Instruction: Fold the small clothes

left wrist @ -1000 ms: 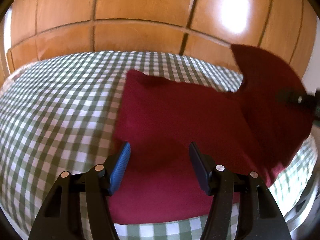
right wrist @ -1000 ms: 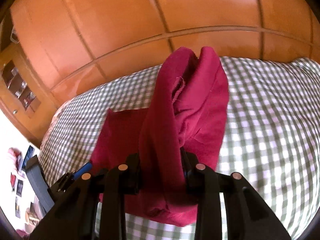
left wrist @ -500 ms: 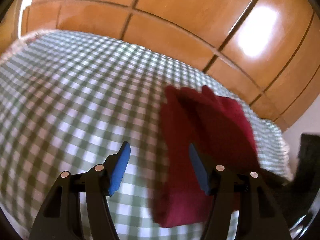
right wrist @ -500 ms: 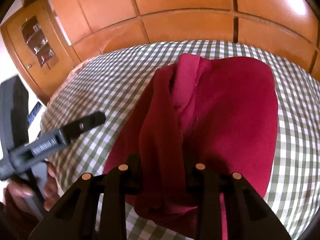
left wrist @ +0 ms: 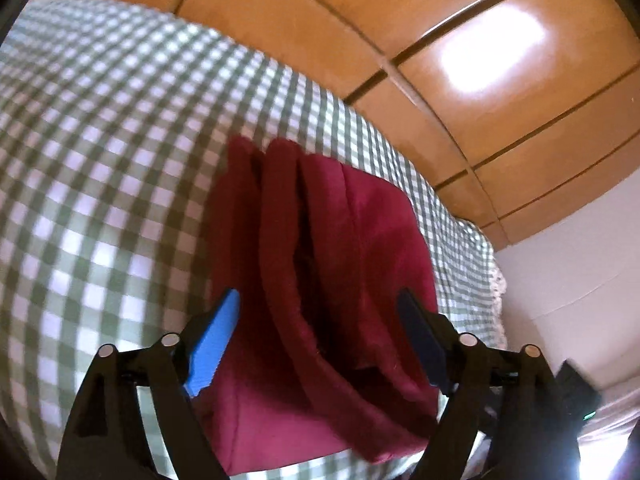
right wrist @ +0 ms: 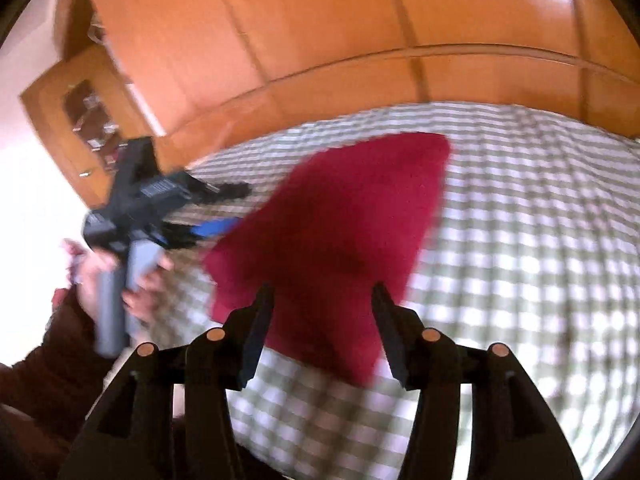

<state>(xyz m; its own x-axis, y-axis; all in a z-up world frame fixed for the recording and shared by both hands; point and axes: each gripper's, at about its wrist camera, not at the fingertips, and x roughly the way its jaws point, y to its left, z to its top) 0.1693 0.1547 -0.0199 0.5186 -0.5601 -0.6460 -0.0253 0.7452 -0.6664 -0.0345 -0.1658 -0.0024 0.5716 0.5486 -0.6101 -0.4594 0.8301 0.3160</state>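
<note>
Lying folded on the checked bedcover (left wrist: pixel 100 184), the red garment (left wrist: pixel 320 280) sits straight ahead of the left gripper (left wrist: pixel 320 340), long axis running away along its fingers. Jaws opening, spread either side of the cloth, pads clear of it. The right gripper (right wrist: pixel 322 328) also opening, nothing pinched, the garment just beyond its tips. Left looks nearer. No containers visible.

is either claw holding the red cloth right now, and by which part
Nothing is held. The right claw has its jaws opening, with the red cloth lying on the checked bedcover. The left claw is also opening, its pads clear of the cloth.
</note>
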